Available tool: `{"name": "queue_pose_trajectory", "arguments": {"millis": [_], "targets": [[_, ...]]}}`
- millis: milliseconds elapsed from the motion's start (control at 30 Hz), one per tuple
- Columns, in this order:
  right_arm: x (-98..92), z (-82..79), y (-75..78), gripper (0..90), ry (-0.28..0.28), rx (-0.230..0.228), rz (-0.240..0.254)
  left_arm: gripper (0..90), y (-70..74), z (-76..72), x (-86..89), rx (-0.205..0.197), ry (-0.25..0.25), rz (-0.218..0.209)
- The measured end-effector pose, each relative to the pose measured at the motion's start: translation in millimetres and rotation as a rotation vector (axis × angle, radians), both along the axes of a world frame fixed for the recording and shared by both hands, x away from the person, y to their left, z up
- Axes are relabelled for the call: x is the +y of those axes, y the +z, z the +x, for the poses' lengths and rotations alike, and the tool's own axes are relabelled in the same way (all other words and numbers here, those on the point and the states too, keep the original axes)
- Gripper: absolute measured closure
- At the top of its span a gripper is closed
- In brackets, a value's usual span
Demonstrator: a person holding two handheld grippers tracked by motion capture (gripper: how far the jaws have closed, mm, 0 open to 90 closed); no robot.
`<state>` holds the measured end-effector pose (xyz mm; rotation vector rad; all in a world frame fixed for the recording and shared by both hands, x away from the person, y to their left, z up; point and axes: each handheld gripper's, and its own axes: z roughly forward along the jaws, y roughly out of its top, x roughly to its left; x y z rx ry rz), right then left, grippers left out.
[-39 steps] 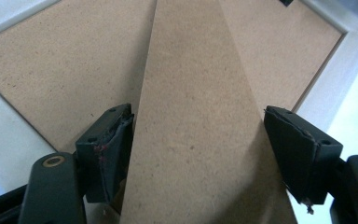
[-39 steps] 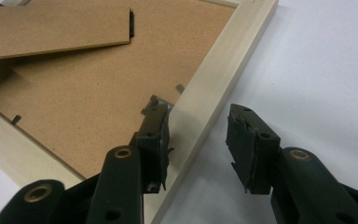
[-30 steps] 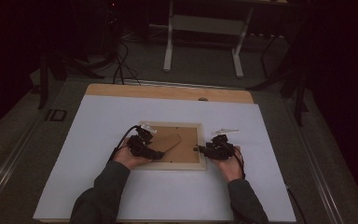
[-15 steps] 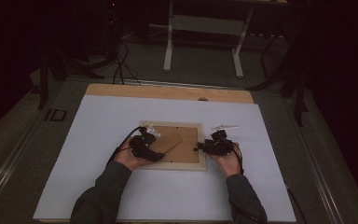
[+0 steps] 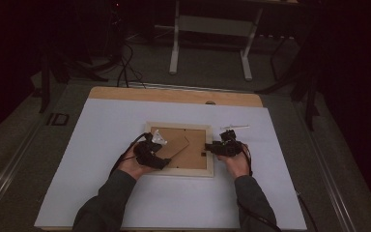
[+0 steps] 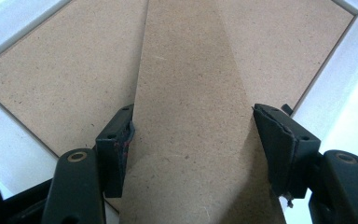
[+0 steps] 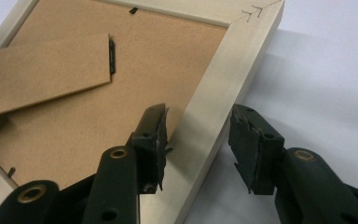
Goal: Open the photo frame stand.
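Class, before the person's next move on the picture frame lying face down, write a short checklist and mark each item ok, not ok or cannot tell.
1. Frame lies flat, back up, on the white sheet: ok.
2. Left tongs straddle the stand: ok.
3. Left tongs clamped on stand: cannot tell.
4. Right tongs straddle the frame's right rail: ok.
5. Right tongs clamped on rail: not ok, a gap shows.

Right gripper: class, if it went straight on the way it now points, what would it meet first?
Probably the picture frame's pale side rail, which lies between the open jaws of the right gripper. Beyond it is the brown backing board. Depth is hard to judge, so contact may be near.
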<state>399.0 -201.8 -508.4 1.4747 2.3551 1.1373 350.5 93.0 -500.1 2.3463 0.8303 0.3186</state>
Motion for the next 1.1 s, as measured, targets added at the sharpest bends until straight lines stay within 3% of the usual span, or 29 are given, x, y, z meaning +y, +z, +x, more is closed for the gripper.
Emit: {"name": "queue_pose_trajectory", "arguments": {"millis": [200, 633, 967, 1100], "targets": [[-3.8, 5.9, 3.8, 56.1, -0.005, 0.027, 0.045, 37.3, 0.9, -5.7, -1.1, -0.038, 0.004, 0.004], [-7.5, 16.1, 12.2, 55.5, 0.027, 0.051, 0.070, 37.2, 2.9, -23.0, -3.2, -0.154, 0.005, 0.025], [-20.2, 25.6, 12.3, 54.8, 0.056, 0.131, 0.202, 37.0, 3.0, -32.3, -5.3, -0.247, -0.014, 0.040], [-21.1, 26.7, 12.3, 55.9, 0.058, 0.145, 0.230, 37.0, 3.2, -32.9, -4.3, -0.255, -0.018, 0.037]]}}
